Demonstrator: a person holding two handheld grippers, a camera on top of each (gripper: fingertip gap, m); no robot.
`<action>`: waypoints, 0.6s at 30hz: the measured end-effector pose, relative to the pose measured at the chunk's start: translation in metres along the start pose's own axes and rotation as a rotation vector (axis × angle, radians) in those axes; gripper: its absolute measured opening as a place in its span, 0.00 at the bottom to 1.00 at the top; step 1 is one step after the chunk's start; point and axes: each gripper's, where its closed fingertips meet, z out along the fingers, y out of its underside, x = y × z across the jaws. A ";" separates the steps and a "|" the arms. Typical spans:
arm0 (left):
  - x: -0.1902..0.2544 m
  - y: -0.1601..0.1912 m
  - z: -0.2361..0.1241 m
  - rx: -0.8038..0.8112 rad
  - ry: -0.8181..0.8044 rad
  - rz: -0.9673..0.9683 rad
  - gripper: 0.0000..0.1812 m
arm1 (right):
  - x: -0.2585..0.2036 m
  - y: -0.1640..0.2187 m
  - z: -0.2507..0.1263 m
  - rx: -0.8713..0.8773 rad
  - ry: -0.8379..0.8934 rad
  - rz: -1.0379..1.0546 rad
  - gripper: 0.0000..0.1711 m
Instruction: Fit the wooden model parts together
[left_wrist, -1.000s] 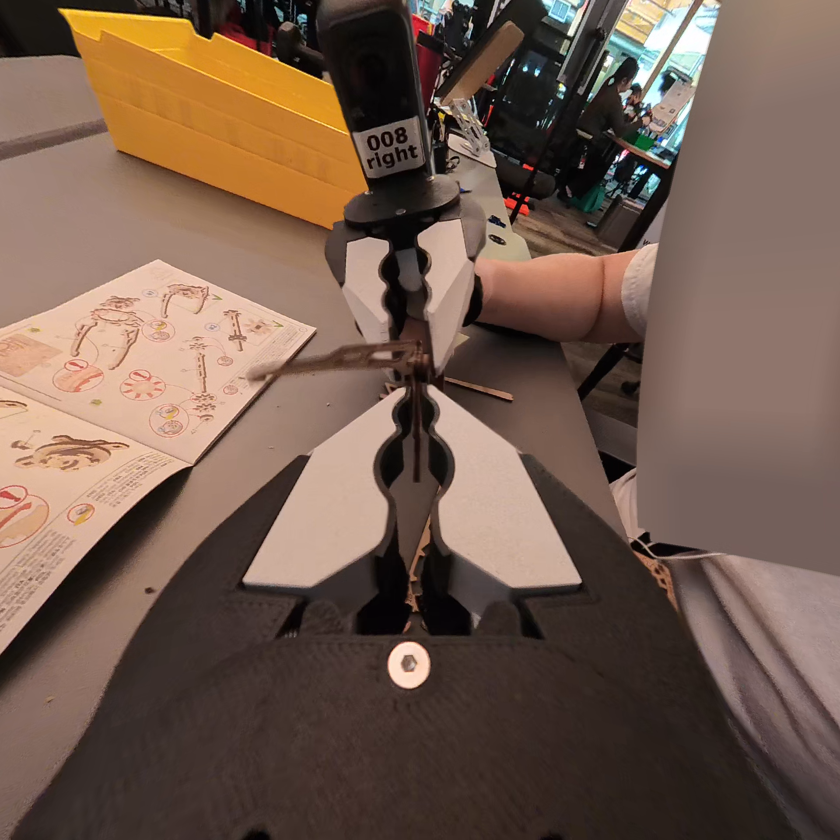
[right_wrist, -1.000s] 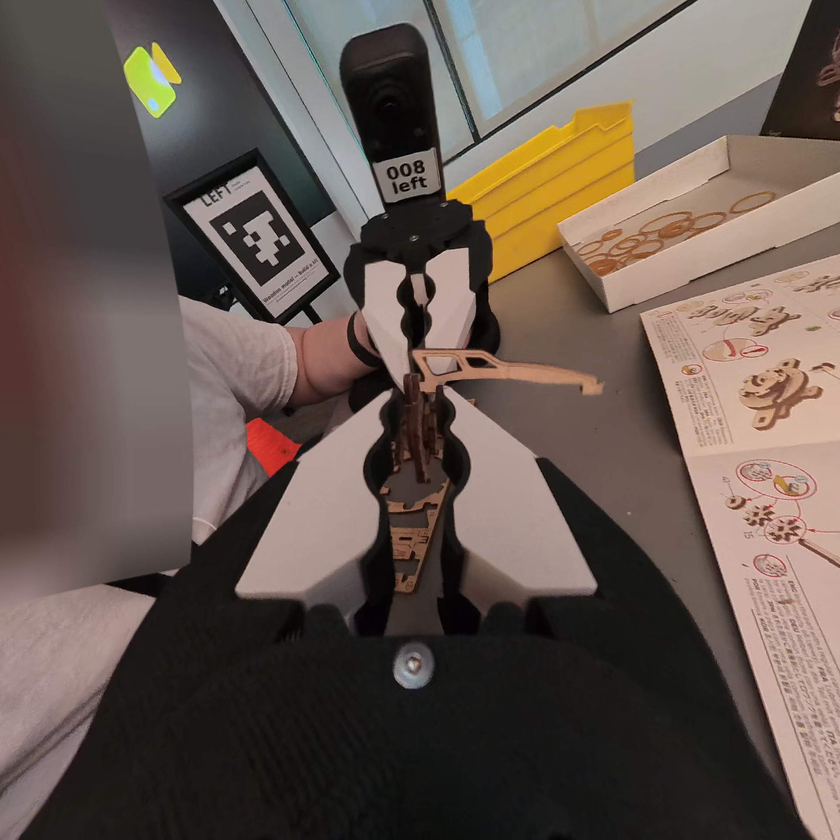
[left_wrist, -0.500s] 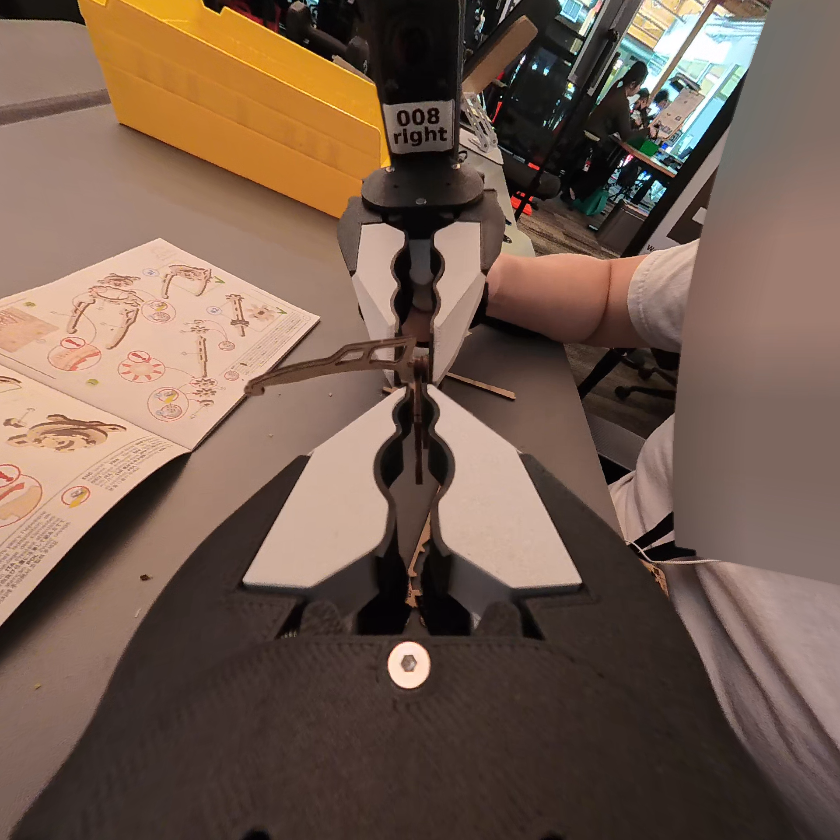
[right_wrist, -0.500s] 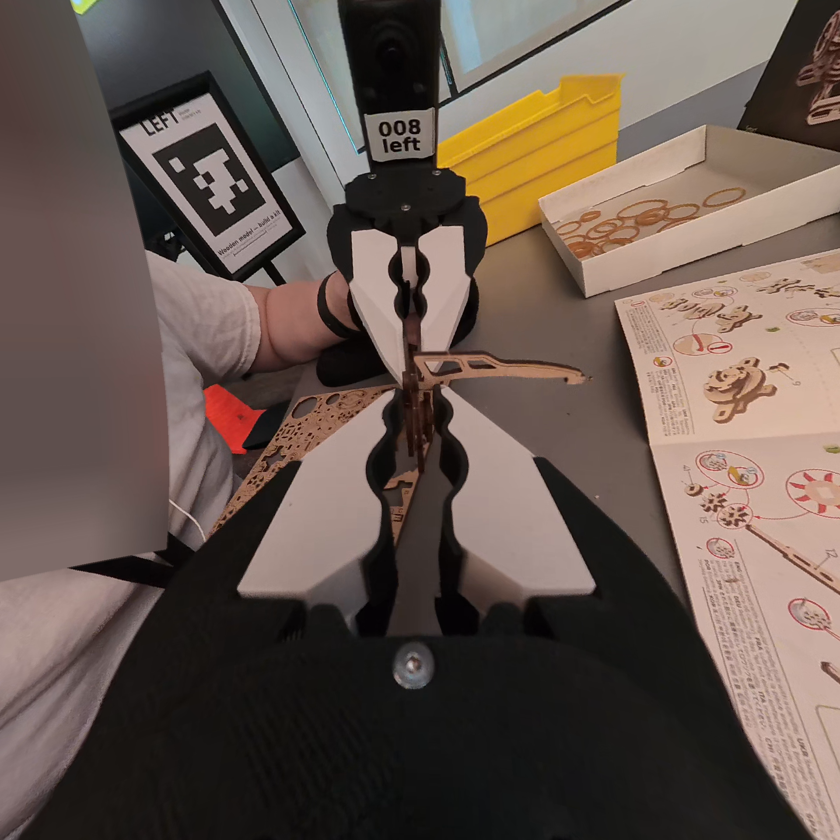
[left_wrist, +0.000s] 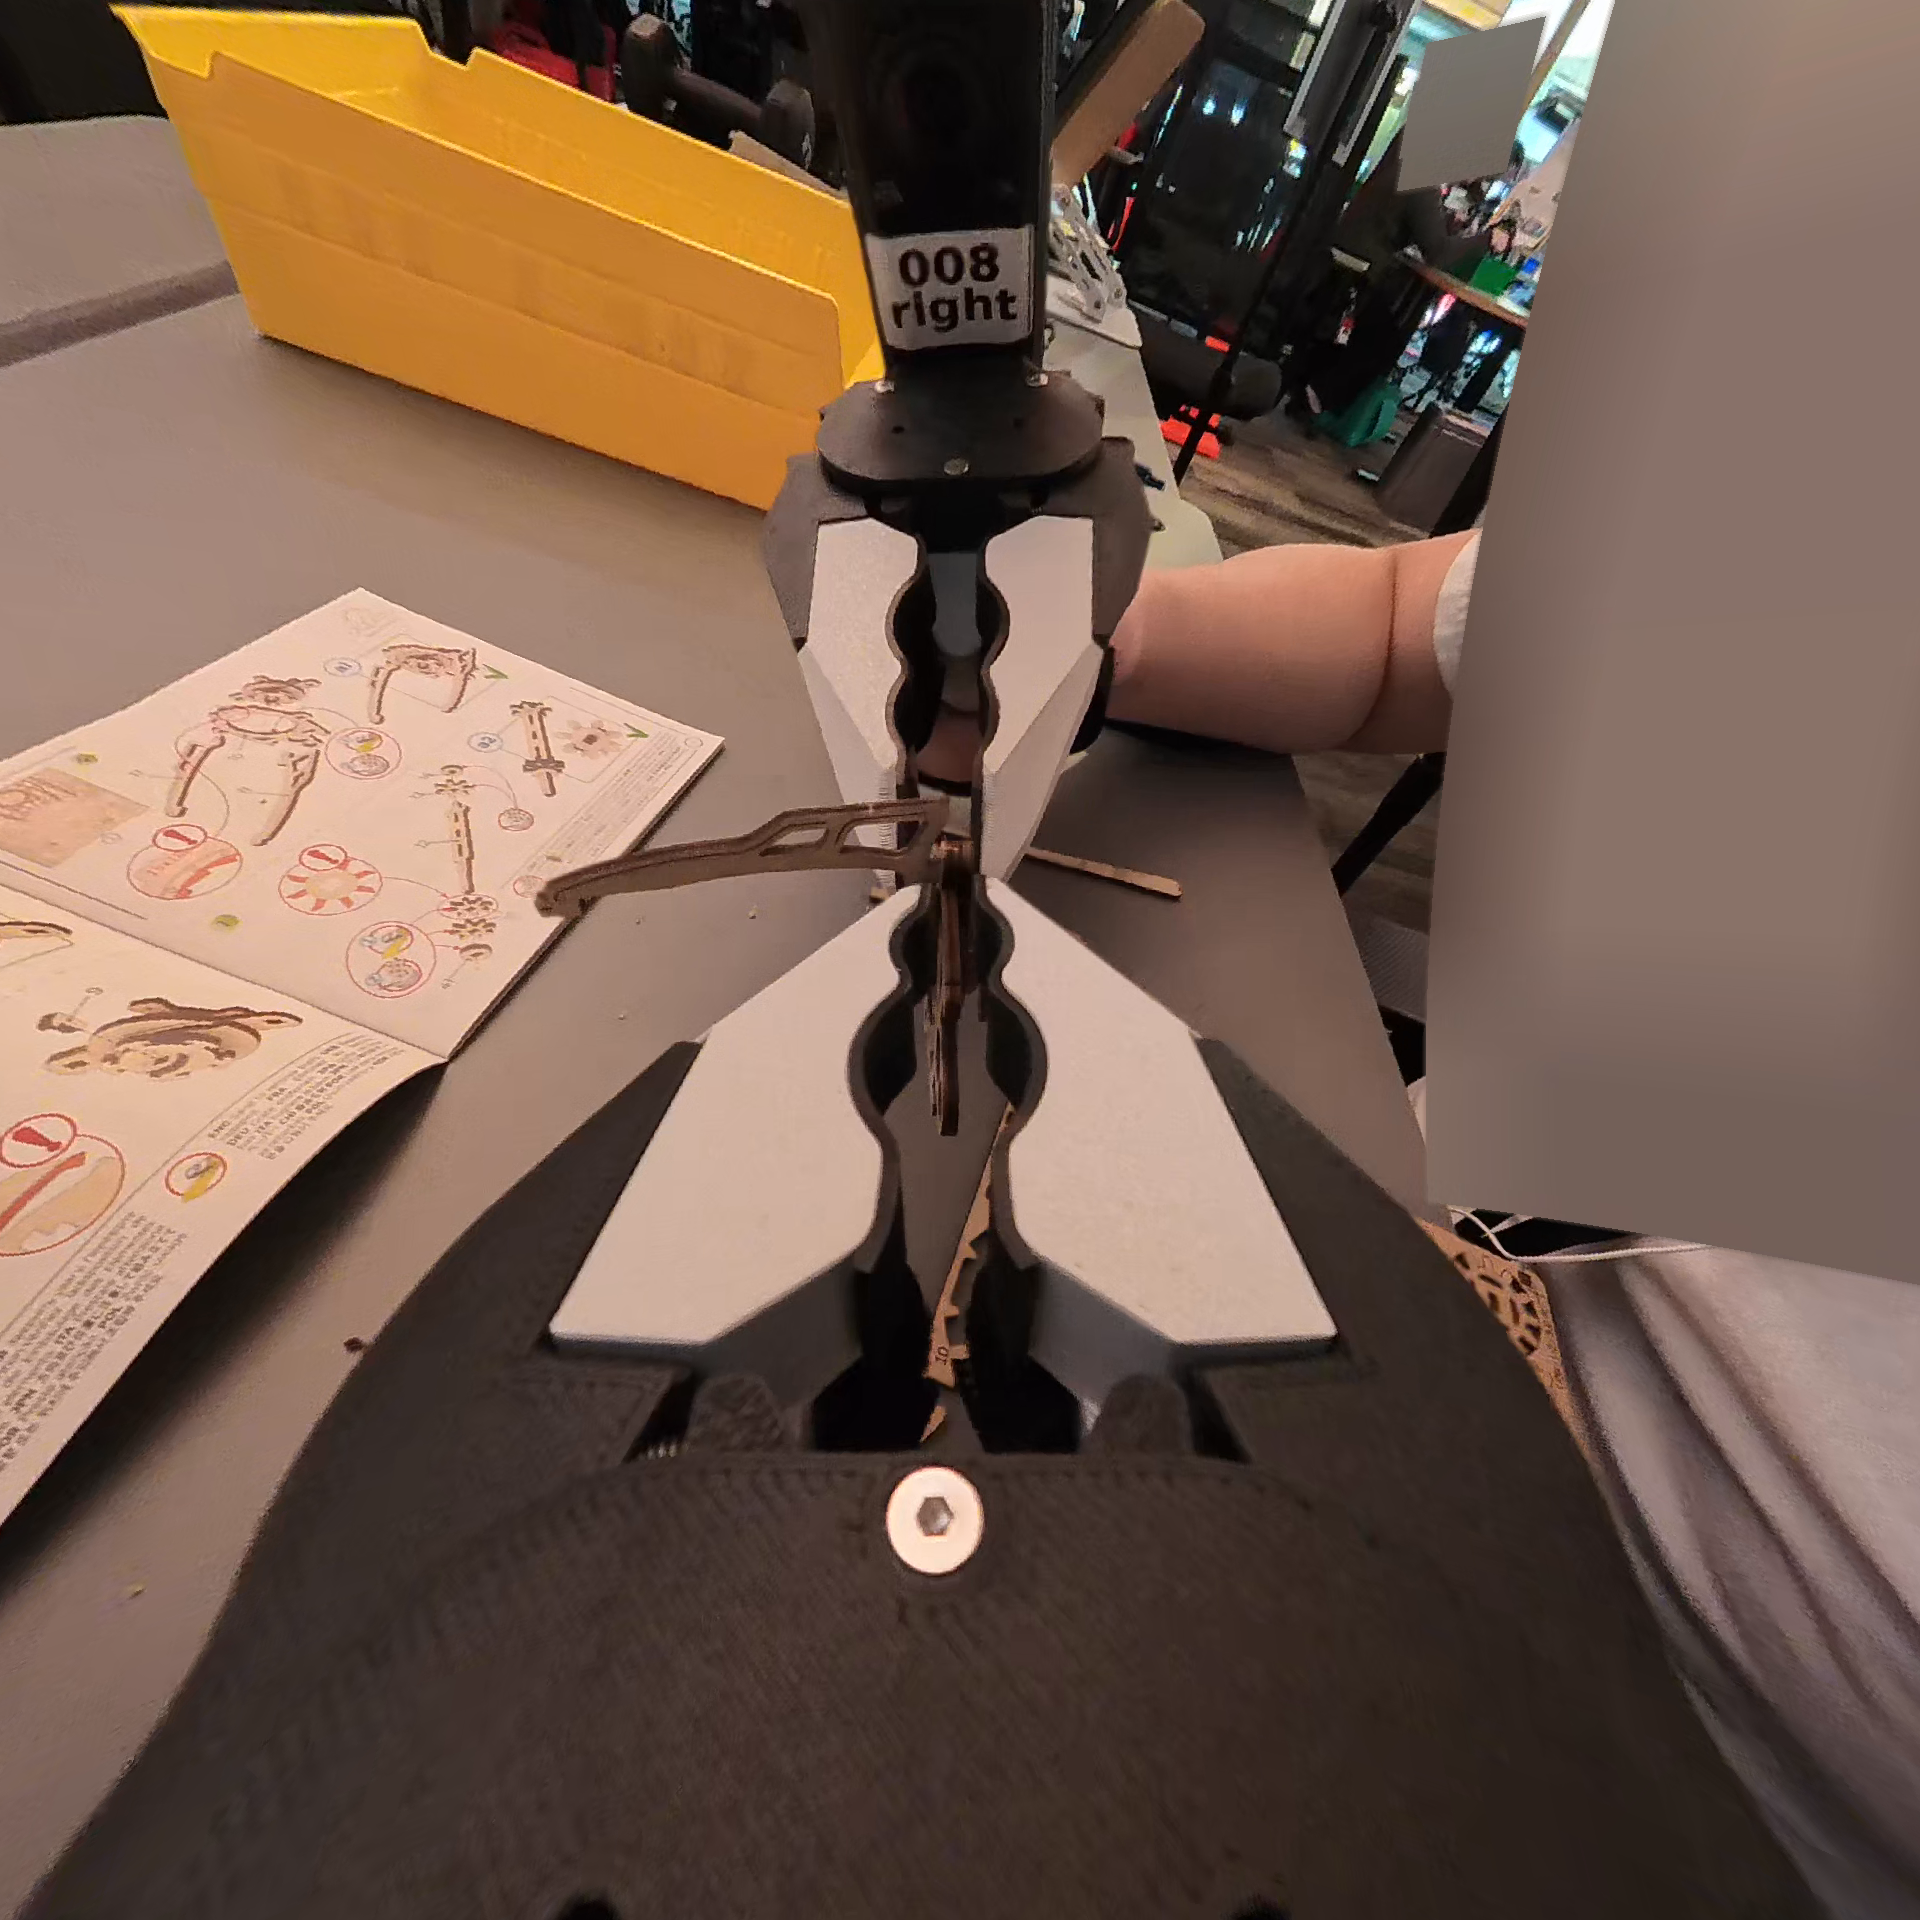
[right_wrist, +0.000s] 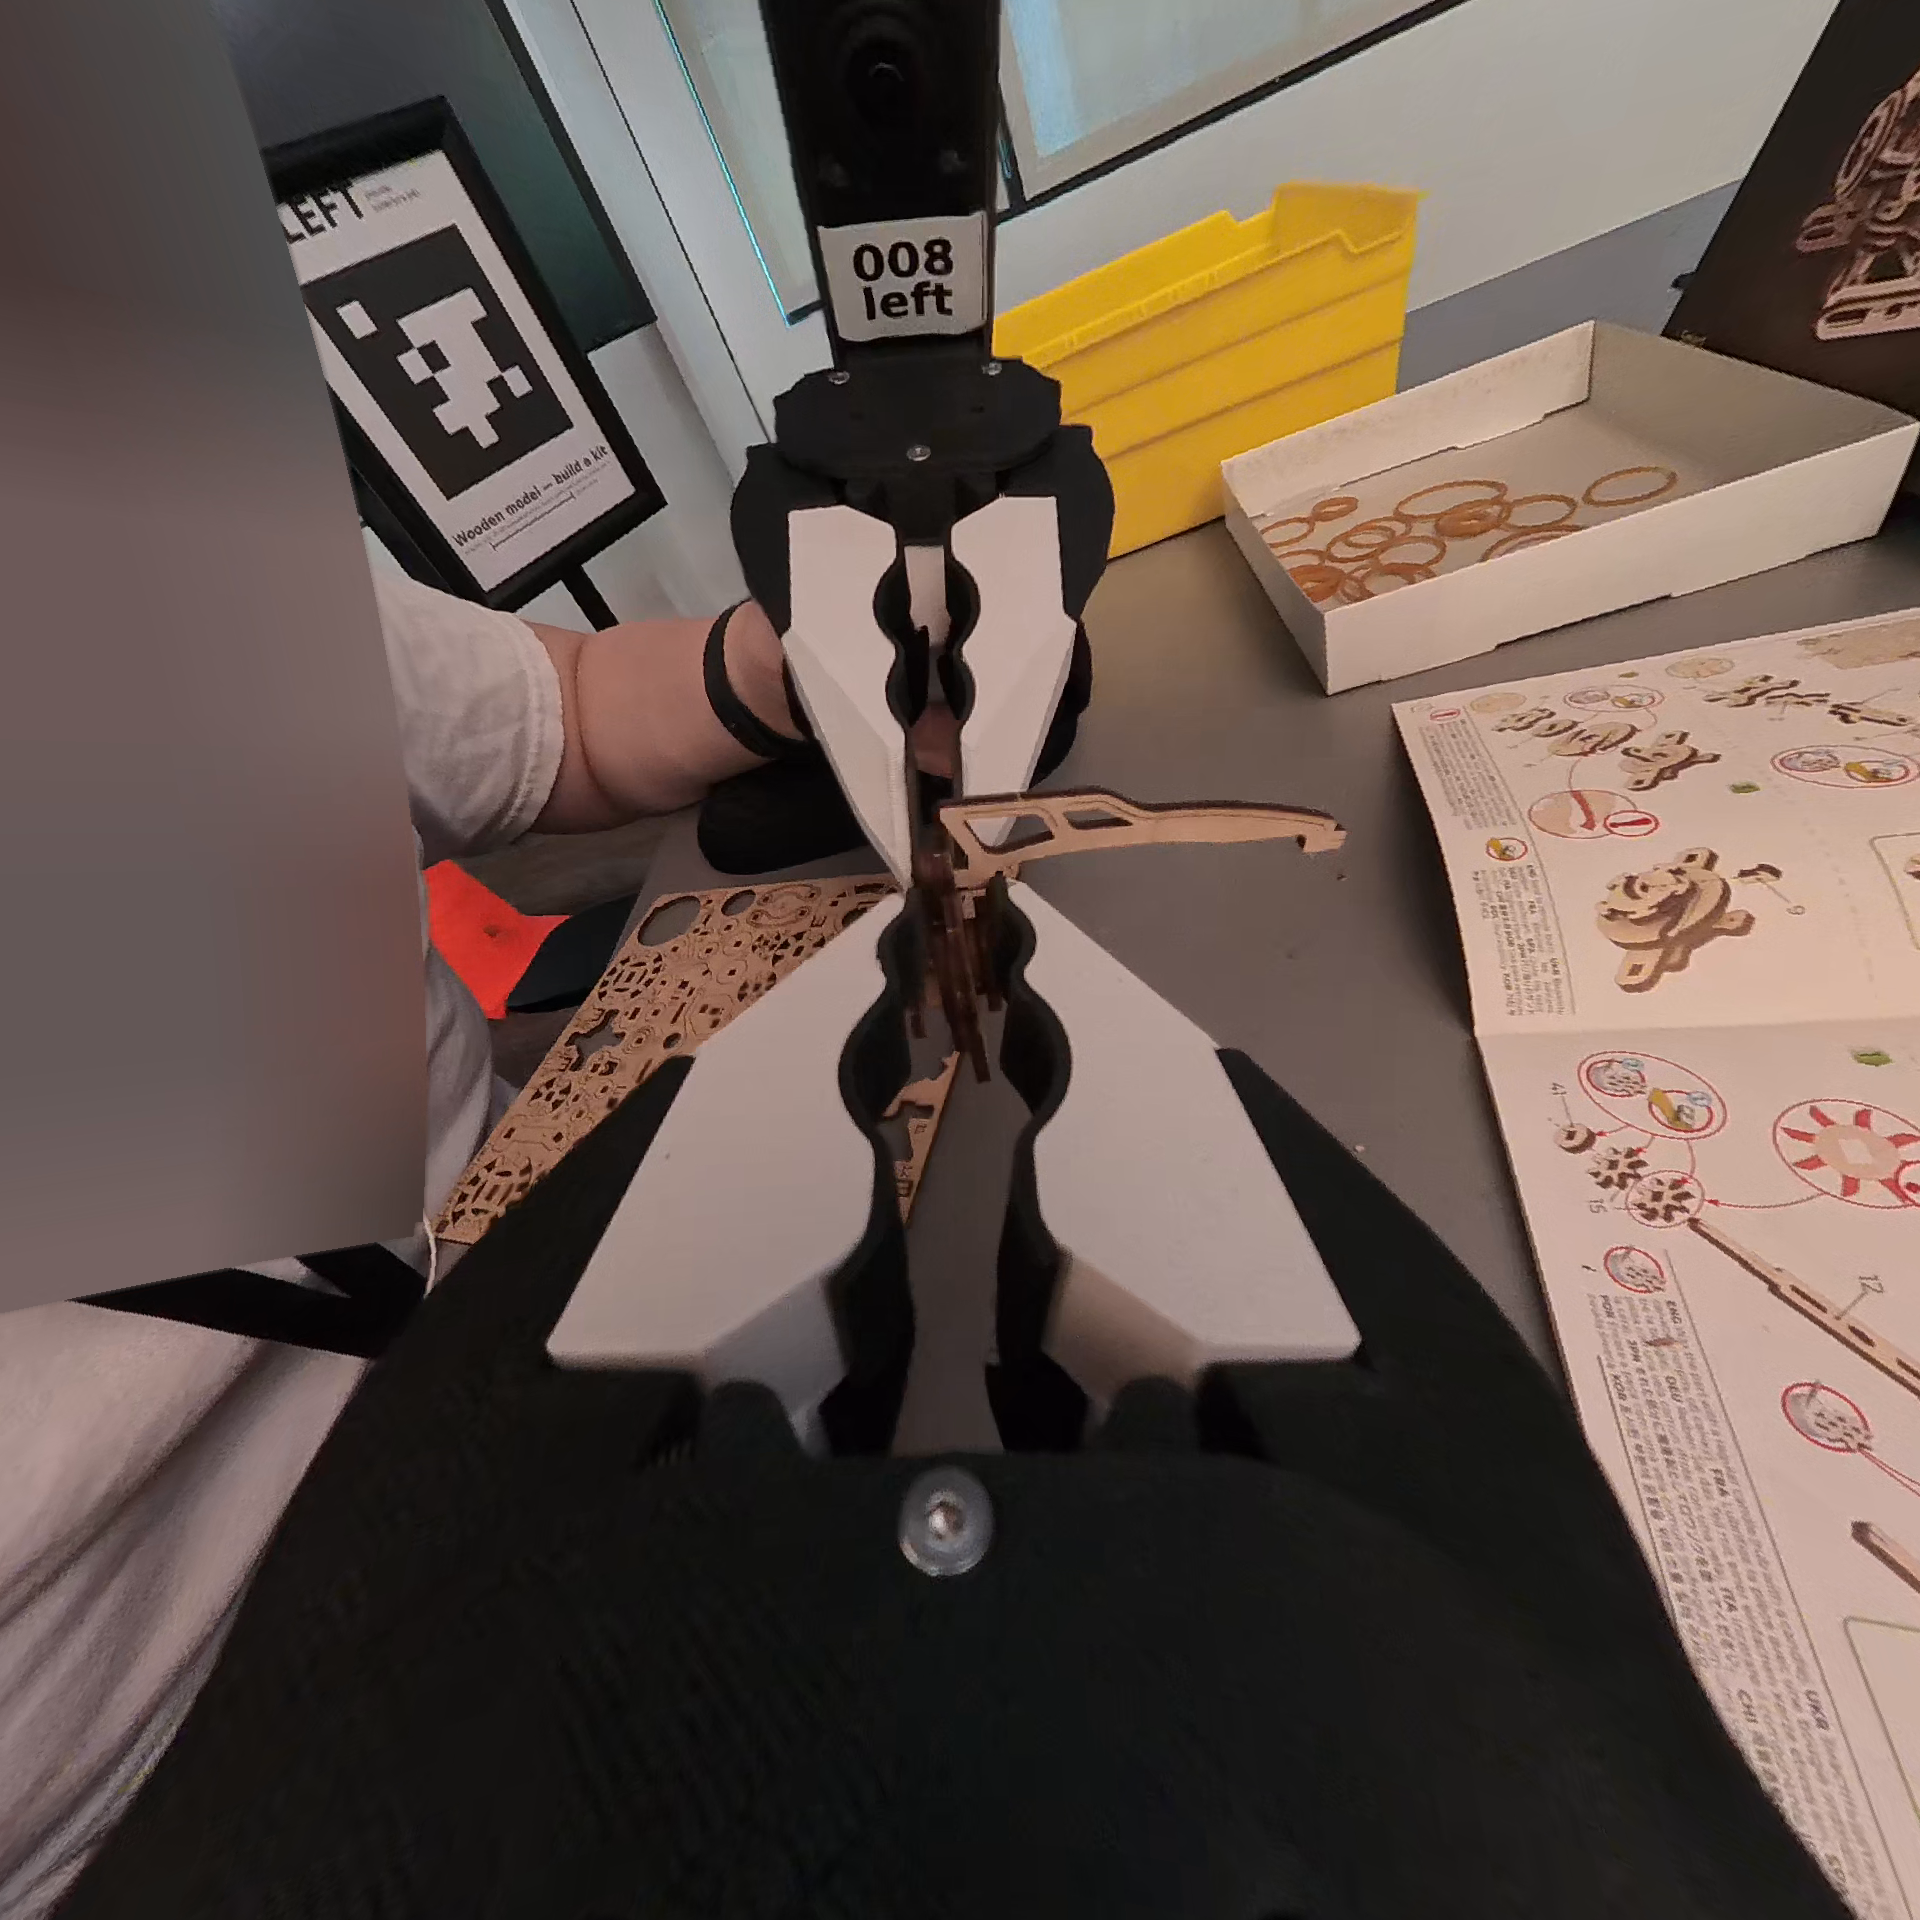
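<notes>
My left gripper (left_wrist: 951, 899) is shut on a thin flat wooden piece (left_wrist: 943, 1018), seen edge-on between its fingers. My right gripper (right_wrist: 951, 899) is shut on a small layered wooden assembly (right_wrist: 951, 966). A long slotted wooden arm (right_wrist: 1226, 818) juts sideways from the joint; it also shows in the left wrist view (left_wrist: 675, 865). The two grippers face each other tip to tip above the grey table (left_wrist: 312, 499), and the held parts touch. The right gripper (left_wrist: 961, 821) shows opposite in the left wrist view. The left gripper (right_wrist: 925, 831) shows opposite in the right wrist view. How the parts join is hidden.
An open instruction booklet (left_wrist: 312, 831) lies beside the grippers. A yellow bin (left_wrist: 499, 260) stands at the back. A white box (right_wrist: 1558, 603) holds several thin rings. A laser-cut wooden parts sheet (right_wrist: 675, 1018) lies under the grippers. A loose wooden stick (left_wrist: 1101, 873) lies near the table edge.
Both grippers stay shut and tip to tip. The right gripper has straightened from a tilt to upright opposite the left. The long arm's free end has dipped slightly.
</notes>
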 end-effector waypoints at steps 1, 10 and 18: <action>0.000 -0.002 0.000 0.011 0.002 -0.011 0.02 | 0.001 -0.001 0.000 0.007 0.008 0.004 0.05; -0.008 -0.005 -0.003 0.040 -0.024 -0.014 0.02 | 0.005 -0.004 0.002 0.046 0.021 0.011 0.02; -0.004 -0.010 -0.006 0.082 0.020 -0.038 0.01 | 0.009 -0.012 -0.008 0.097 -0.002 0.061 0.11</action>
